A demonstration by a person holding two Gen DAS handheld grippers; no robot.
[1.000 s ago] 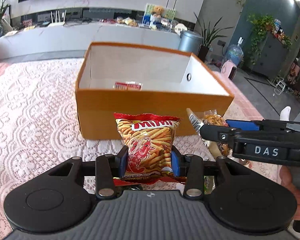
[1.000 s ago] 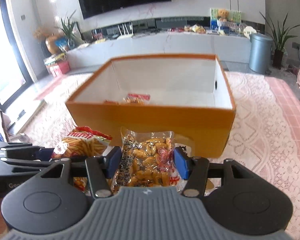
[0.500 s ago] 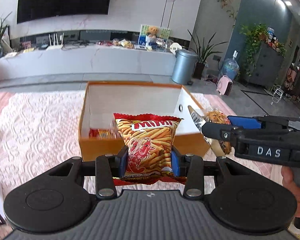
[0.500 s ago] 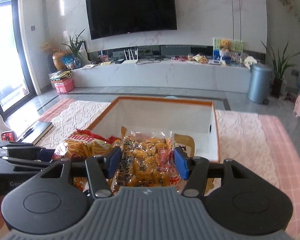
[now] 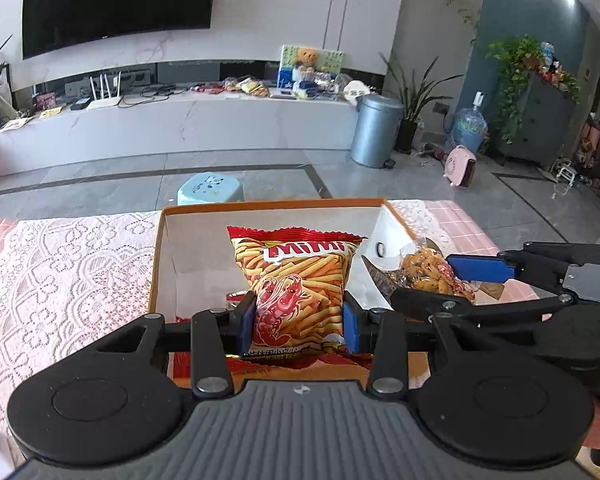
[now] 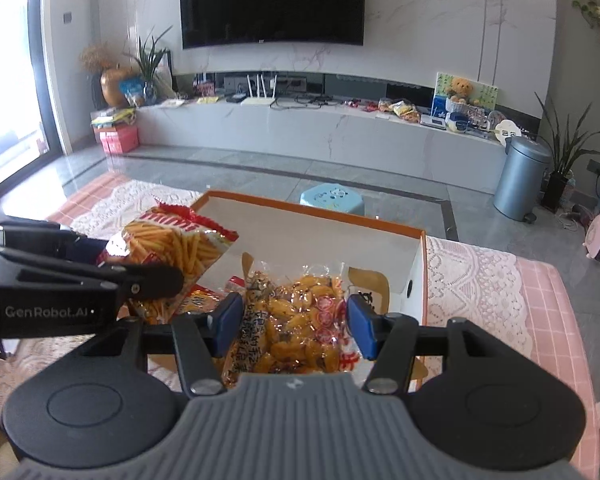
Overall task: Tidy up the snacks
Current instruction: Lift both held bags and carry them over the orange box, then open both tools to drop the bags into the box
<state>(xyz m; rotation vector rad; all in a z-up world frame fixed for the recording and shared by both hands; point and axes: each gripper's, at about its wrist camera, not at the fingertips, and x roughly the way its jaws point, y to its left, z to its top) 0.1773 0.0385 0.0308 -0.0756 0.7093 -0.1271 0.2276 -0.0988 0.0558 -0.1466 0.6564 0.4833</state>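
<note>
While both grippers hang above the orange box (image 5: 156,264), each one grasps a snack.
The left gripper (image 5: 298,322) clamps the red Mimi bag (image 5: 296,280); the right gripper (image 6: 294,326) clamps the clear yellow snack pack (image 6: 300,320), both over the box's inside.

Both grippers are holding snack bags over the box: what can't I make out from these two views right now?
- Orange box floor, left wrist view: mostly hidden behind the red Mimi bag in the left gripper.
- Red packet in the box, right wrist view: partly covered, label unreadable.
- Clear bag in the right gripper: lower end cut off by the gripper body.
</note>
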